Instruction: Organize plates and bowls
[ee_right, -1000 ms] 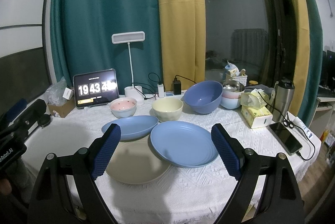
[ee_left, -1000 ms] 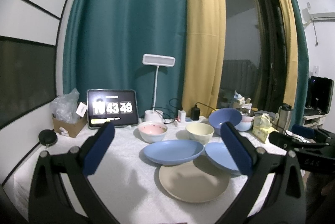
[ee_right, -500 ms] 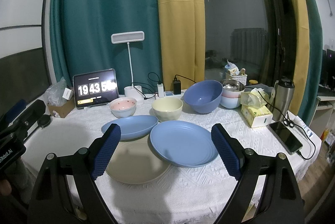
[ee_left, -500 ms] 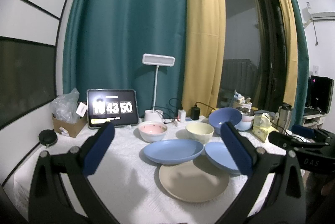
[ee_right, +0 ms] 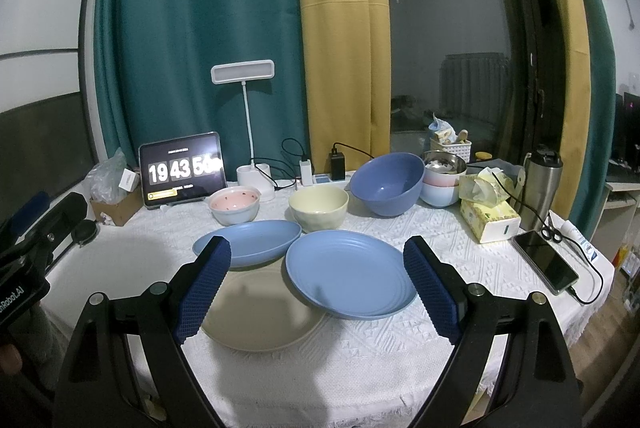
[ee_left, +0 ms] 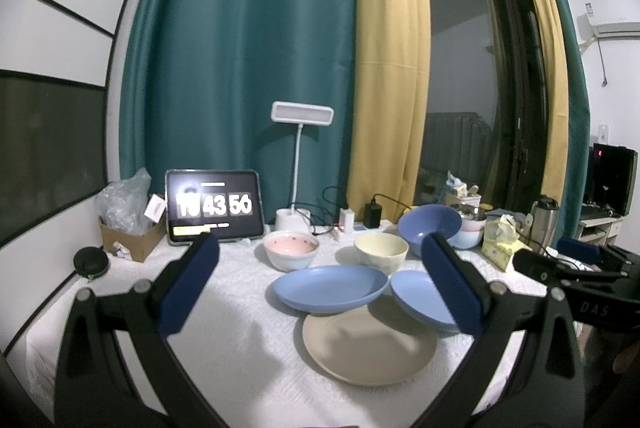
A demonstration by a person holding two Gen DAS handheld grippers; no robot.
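Observation:
On the white tablecloth a beige plate [ee_right: 260, 312] lies nearest me, with a blue oval dish [ee_right: 248, 240] and a blue ridged plate [ee_right: 348, 272] resting on its rim. Behind stand a pink-lined bowl [ee_right: 235, 204], a cream bowl [ee_right: 319, 206] and a large blue bowl [ee_right: 387, 184]. My right gripper [ee_right: 318, 292] is open and empty, held above the plates. My left gripper [ee_left: 320, 288] is open and empty, over the table's left part; the same beige plate [ee_left: 368, 344], blue dish [ee_left: 330, 286] and ridged plate [ee_left: 420, 302] lie in front of it.
A tablet clock [ee_right: 180, 170], a white desk lamp [ee_right: 244, 116] and chargers stand at the back. Stacked small bowls [ee_right: 442, 180], a tissue box [ee_right: 488, 214], a steel flask [ee_right: 540, 188] and a phone [ee_right: 546, 264] sit at the right. A cardboard box [ee_left: 128, 236] is at the left.
None apart from the clock reading; both grippers hold still.

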